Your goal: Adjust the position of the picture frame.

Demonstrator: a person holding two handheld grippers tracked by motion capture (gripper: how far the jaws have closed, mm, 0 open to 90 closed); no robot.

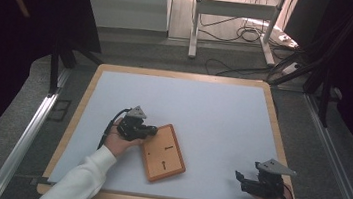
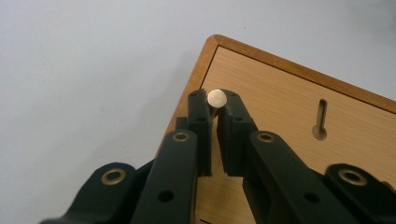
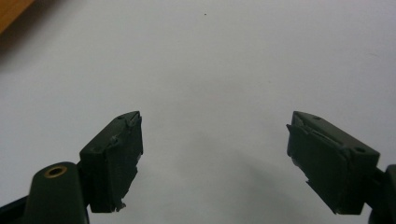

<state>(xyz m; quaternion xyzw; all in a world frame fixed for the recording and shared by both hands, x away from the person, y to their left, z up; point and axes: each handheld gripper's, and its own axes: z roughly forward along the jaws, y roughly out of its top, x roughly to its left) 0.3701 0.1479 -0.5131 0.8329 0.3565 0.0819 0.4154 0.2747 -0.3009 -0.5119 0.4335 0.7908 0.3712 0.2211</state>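
Flat rectangular wooden board with a darker orange-brown rim (image 1: 163, 152) lying near the front of the white worktop (image 1: 203, 112), left of centre, long axis running from the near edge away and a bit to the left, so turned slightly off square with the worktop. Two keyhole-shaped slots cut in its pale face, one (image 2: 320, 120) clear in the left gripper view. Left tongs (image 1: 149, 131) right at the board's far-left corner, clamped on a small round pale metal peg (image 2: 217, 97) standing up just inside the rim, jaws nearly together around it. Left hand (image 1: 118, 143) behind them, white sleeve (image 1: 82, 179) coming in from the bottom edge, forearm angled up and to the right. Right tongs (image 1: 241, 180) well apart from the board, low over bare worktop at the front right corner, pointing left, jaws spread wide with nothing between them.
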